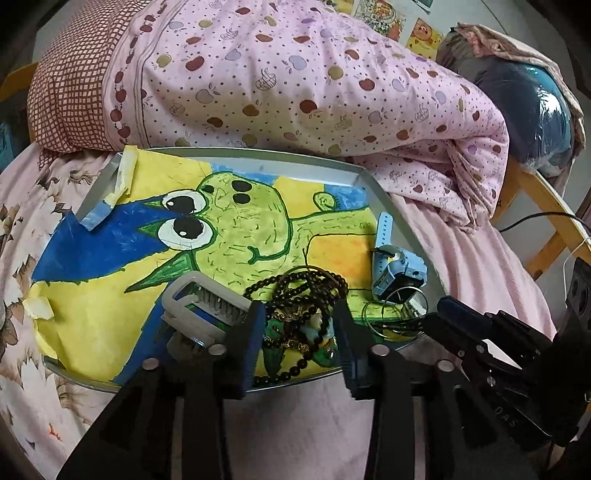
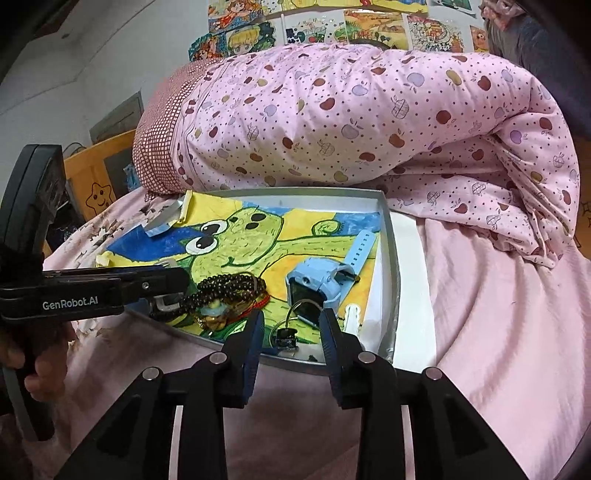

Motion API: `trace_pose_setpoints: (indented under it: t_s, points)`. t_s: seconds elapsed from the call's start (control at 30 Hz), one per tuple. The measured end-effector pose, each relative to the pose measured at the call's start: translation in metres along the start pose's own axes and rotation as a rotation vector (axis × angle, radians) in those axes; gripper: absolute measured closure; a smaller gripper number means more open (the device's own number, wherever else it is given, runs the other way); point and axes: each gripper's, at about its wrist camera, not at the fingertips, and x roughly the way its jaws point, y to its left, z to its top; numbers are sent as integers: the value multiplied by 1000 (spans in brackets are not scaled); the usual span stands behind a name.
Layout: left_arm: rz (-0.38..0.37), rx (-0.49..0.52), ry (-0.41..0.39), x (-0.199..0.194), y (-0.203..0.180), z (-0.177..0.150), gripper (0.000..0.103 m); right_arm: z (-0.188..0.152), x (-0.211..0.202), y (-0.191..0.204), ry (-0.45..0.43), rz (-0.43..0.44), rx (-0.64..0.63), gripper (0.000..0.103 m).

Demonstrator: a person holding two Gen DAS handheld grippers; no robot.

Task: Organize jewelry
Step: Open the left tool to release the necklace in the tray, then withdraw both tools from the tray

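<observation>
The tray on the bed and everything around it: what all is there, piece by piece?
tray: one, grey metal, on the pink bedsheet
frog drawing: one, green, yellow and blue, lining the tray
bead strings: a tangled pile, dark brown, near edge of the tray
watch: one, light blue, right part of the tray
wire rings: a few, thin metal, beside the watch
brush: one, grey and blue, left of the beads
quilt: one, pink with apple print, rolled behind the tray
wall pictures: several, colourful, above the bed
left claw: black, blue pads, open over the beads
right claw: black, open over the rings
hand: one, holding the left claw
</observation>
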Motion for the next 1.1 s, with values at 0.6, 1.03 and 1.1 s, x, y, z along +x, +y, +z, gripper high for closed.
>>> trace_pose_setpoints:
  t_s: [0.6, 1.03, 1.1]
  points:
    - [115, -22, -147, -68, 2, 1, 13, 31, -56, 3, -180, -23, 65, 12]
    - [157, 27, -313, -150, -9, -12, 2, 37, -122, 28, -326, -56, 83, 0]
    - [155, 38, -335, -163, -11, -17, 2, 31, -136, 33, -344, -68, 92, 0]
